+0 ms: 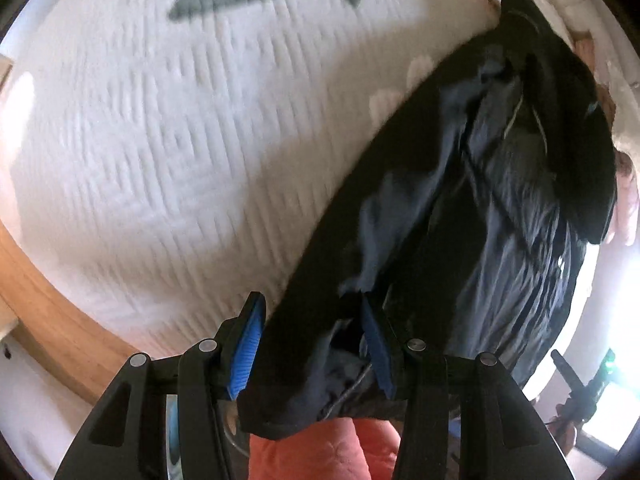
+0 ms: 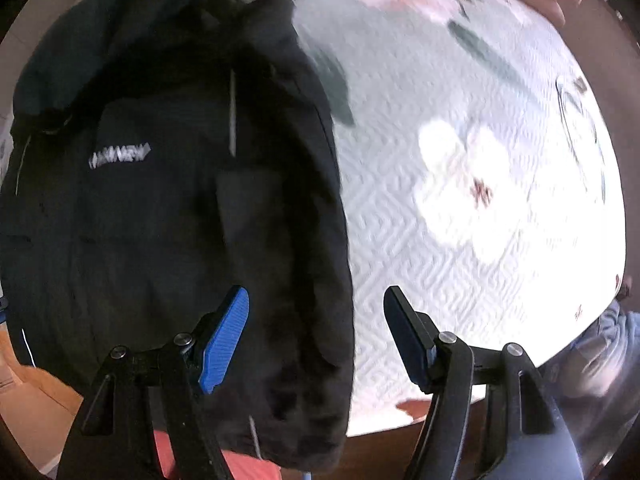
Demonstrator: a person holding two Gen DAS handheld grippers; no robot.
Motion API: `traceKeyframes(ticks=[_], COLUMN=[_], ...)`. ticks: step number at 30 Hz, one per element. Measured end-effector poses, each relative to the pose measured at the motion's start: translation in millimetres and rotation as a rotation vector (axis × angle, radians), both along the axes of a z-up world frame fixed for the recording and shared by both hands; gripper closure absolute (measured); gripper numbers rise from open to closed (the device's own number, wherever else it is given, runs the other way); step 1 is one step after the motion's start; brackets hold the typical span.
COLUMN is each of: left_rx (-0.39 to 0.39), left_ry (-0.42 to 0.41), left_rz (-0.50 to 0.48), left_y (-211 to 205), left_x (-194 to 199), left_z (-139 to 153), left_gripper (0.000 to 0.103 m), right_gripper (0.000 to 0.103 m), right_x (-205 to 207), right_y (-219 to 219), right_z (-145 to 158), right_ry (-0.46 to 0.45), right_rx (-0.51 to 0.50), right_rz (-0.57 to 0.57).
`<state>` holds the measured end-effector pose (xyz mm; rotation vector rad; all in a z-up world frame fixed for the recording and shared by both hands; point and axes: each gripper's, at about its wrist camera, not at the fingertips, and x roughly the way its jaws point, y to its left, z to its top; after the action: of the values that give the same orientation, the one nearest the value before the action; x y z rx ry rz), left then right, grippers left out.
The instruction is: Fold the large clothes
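A large black jacket (image 1: pixel 460 200) with a dark blue lining hangs over a white quilted bedspread (image 1: pixel 160 140). My left gripper (image 1: pixel 316 344) has the jacket's hem bunched between its blue pads; the jaws stand fairly wide around the thick fabric. In the right wrist view the jacket (image 2: pixel 160 220) shows its outer side with a white logo. My right gripper (image 2: pixel 316 340) is open; the jacket's edge hangs between its fingers, nearer the left finger (image 2: pixel 224 340), with a clear gap to the right one.
The bedspread (image 2: pixel 460 220) has a pink flower and grey-green leaf print. A wooden bed frame (image 1: pixel 52 300) runs at lower left. Orange-red fabric (image 1: pixel 312 452) is below the grippers. A bright window area is at the lower right of the left wrist view.
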<state>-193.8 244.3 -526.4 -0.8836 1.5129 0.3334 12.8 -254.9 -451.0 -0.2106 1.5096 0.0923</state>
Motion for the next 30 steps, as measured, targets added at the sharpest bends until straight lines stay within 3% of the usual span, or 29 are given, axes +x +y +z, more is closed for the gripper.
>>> traceKeyframes(ticks=[6,9,10,11,13,14,17,19,22,26,27,28,30], left_rx=[0.013,0.007,0.002,-0.004,-0.051,-0.079,-0.144,-0.143,-0.112,-0.089,-0.082,-0.08,-0.083], left_ry=[-0.024,-0.057,-0.065,-0.077,-0.112,-0.125,-0.155,-0.13,-0.053,-0.048,-0.051,-0.055,-0.076], left_rz=[-0.024,-0.061,-0.074,-0.094,-0.115,-0.123,-0.135,-0.13,-0.147,-0.152,-0.155,-0.158,-0.157], left_y=[-18.3,-26.6,-30.7,-35.3,-44.9,-46.8,-53.2,-52.5,-55.1,-65.3,-67.2,-65.6,-77.4], left_x=[-4.4,-4.2,-2.1,-0.3,5.8,8.0,11.2,17.5,12.6,15.2,16.7,16.4,26.1], left_z=[-2.4,4.7,7.9,11.6,14.7,17.0,17.4,11.4,-10.7,-14.6,-11.7,-8.0,2.9], left_gripper=[0.055,0.079,0.08,0.08,0.08,0.08,0.074,0.055,0.054,0.054,0.064,0.081,0.088], right_gripper=[0.032,0.032,0.032,0.038,0.061,0.068,0.069,0.066,0.059,0.052,0.051,0.053,0.076], right_x=[-28.1,-39.7,-43.5,-42.8,-48.9,-51.5,-60.6,-61.6,-63.7,-57.7,-58.4,-58.7,-57.3], right_y=[-22.2,-30.6,-32.0,-34.9,-32.2,-29.4,-19.6,-20.4,-33.1,-41.9,-40.7,-38.0,-35.6], right_z=[-11.7,-22.1,-26.0,-30.3,-36.9,-36.0,-22.3,-21.7,-40.5,-57.7,-56.9,-53.6,-46.9], right_ry=[0.076,0.119,0.134,0.148,0.194,0.195,0.164,0.175,0.261,0.318,0.323,0.321,0.314], right_rx=[0.03,0.061,0.074,0.086,0.144,0.15,0.145,0.149,0.175,0.2,0.203,0.203,0.206], right_rz=[-0.034,-0.055,-0.06,-0.065,-0.059,-0.043,0.032,0.044,0.002,-0.008,0.0,0.021,0.043])
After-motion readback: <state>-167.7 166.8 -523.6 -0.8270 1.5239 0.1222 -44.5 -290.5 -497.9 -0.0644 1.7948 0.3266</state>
